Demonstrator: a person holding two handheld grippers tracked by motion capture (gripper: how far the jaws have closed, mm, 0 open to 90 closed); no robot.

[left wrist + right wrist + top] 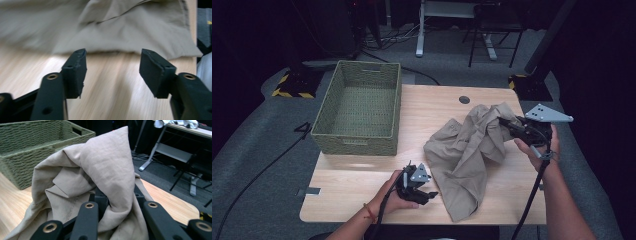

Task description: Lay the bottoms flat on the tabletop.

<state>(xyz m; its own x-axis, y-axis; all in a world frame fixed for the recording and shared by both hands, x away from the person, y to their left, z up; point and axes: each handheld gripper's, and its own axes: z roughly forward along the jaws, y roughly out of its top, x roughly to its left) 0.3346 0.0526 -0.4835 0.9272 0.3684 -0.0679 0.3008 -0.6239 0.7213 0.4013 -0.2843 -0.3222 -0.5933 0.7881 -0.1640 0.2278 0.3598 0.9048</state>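
Observation:
A crumpled beige cloth (pixel 469 150) lies on the right half of the wooden table (pixel 357 187). My right gripper (pixel 506 123) is shut on the cloth's upper right part and lifts it off the table; in the right gripper view the cloth (pixel 100 170) drapes over and between the jaws. My left gripper (pixel 428 195) is near the front edge, just left of the cloth's lower end. In the left gripper view its fingers (pixel 75 72) stand apart with bare wood between them, and the cloth's hem (pixel 140 32) lies just beyond.
A green woven basket (pixel 360 106), with nothing inside, stands at the table's back left. A round cable hole (pixel 464 100) sits near the back edge. Chair and desk legs (pixel 484 40) stand on the floor beyond. Cables trail from both grippers.

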